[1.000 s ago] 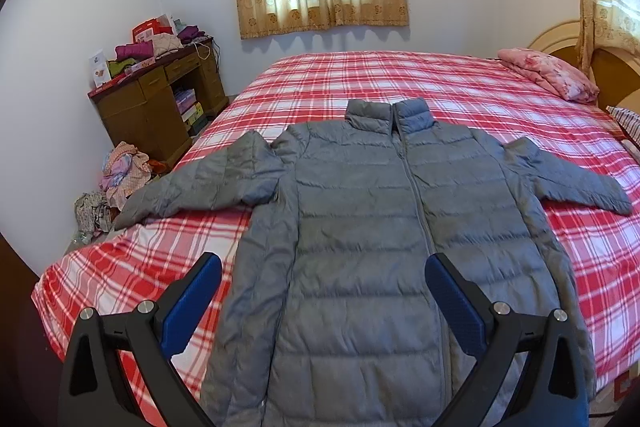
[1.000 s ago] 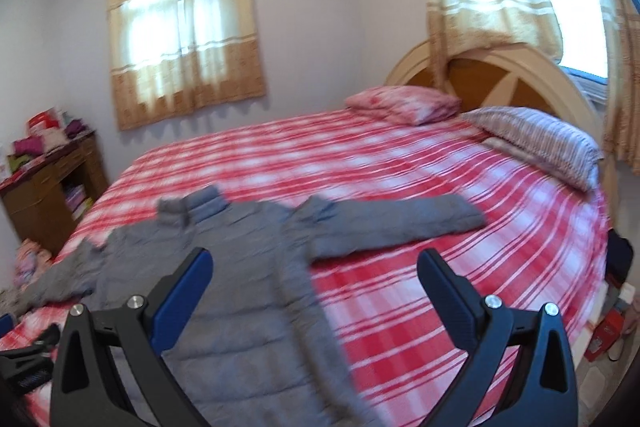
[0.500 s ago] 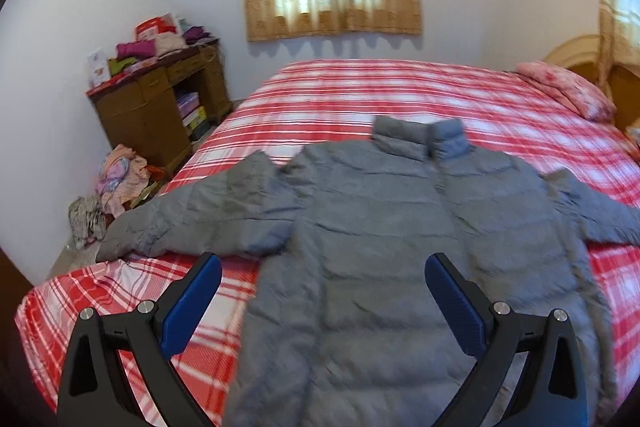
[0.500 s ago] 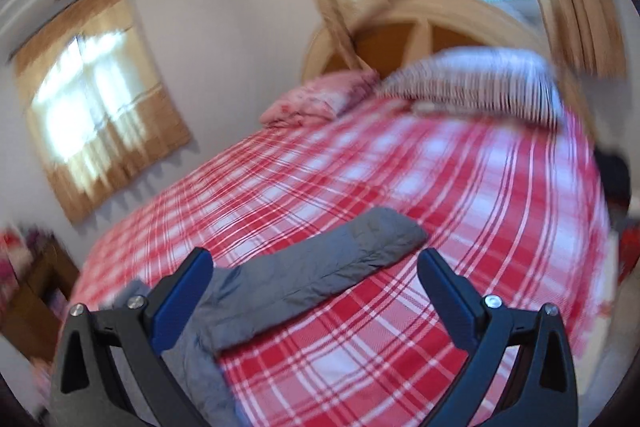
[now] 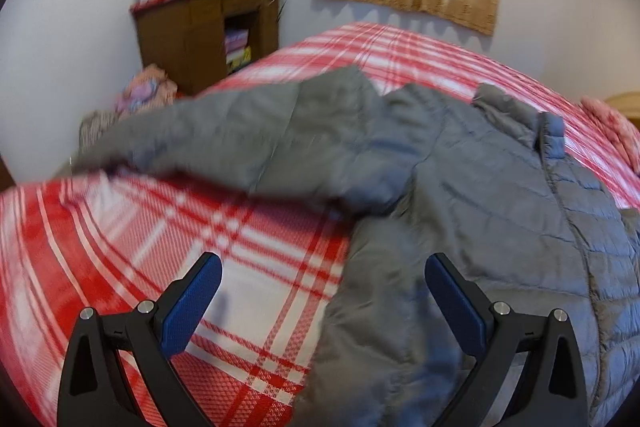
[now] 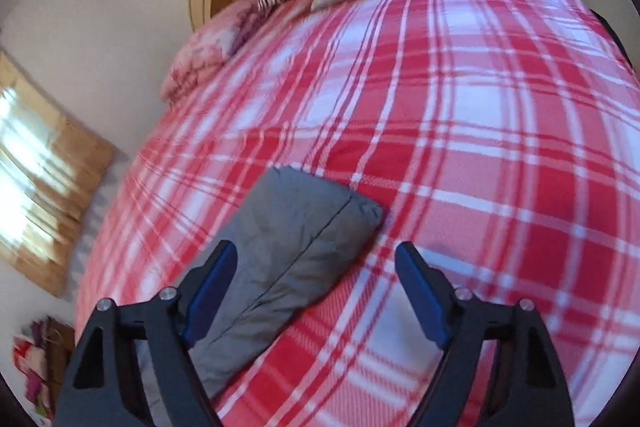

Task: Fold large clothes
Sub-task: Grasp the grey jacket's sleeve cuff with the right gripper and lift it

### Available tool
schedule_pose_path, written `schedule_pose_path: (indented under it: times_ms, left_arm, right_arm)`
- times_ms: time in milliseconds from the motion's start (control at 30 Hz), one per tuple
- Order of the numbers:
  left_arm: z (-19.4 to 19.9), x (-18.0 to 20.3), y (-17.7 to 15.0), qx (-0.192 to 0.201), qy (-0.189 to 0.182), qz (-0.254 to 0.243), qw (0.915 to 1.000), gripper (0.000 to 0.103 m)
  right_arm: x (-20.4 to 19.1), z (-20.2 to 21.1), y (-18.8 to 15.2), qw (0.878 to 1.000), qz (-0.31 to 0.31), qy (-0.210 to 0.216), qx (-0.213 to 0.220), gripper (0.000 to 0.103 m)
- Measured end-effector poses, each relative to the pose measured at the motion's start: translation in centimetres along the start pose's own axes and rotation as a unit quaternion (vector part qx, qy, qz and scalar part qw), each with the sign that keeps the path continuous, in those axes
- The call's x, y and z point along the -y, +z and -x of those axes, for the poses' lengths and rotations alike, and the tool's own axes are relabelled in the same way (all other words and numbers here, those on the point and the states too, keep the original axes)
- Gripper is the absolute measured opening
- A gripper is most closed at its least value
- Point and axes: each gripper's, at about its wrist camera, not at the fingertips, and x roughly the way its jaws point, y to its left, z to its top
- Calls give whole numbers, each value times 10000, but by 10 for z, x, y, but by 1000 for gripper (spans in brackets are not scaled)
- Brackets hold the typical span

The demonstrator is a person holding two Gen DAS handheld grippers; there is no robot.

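On the red plaid bed (image 5: 224, 227) my grey jacket (image 5: 460, 195) lies spread flat, looming larger than a second ago. My left gripper (image 5: 322, 287) gapes wide over its side edge. My right gripper (image 6: 316, 279), rolled since, is closing around the cuff (image 6: 304, 223) without pinching it.

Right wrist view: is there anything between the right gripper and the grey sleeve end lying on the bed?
Nothing visible. The right gripper has closing jaws, with the sleeve cuff lying just ahead on the plaid bedspread; only bare bedspread surrounds it.

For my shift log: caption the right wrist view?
Right gripper, closing, over grey jacket sleeve on plaid bed.
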Motion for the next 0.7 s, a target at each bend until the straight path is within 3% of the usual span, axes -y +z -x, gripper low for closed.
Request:
schedule_pose_path:
  times_ms: [100,167,200,233,400,533,700]
  left_arm:
    - [-13,-6,-10,-171,-25,176,9997,102]
    - [-9,-3,-14,-55,11,131,9999,102]
    - [-9,-2,-15,-54,30,98,9999,102]
    - [-10,0,-16,-73,79,43,9999,102]
    - [-17,6,-16,-105,159,-45,9998,102]
    - [-17,5,-15,-92,71,17,9999,102]
    - [-13,-1,-16,-36,-55,98,9999,102]
  right_arm:
    - [1,-15,-2,9994,-110,-294,113,80]
    - [-12,-15,-8,9970,415,-604,265,73]
    - [-14,-20,-6,9949,623,-752,245,48]
    - [-13,-21,-8,9934,747,-844,221,33]
    - [-19,-14,-4,9896,1183,-789,197,15]
    - [-59,29,-5,9797,1818,-427,735,14]
    - [-137,110,-42,9484,2911,601,1107,13]
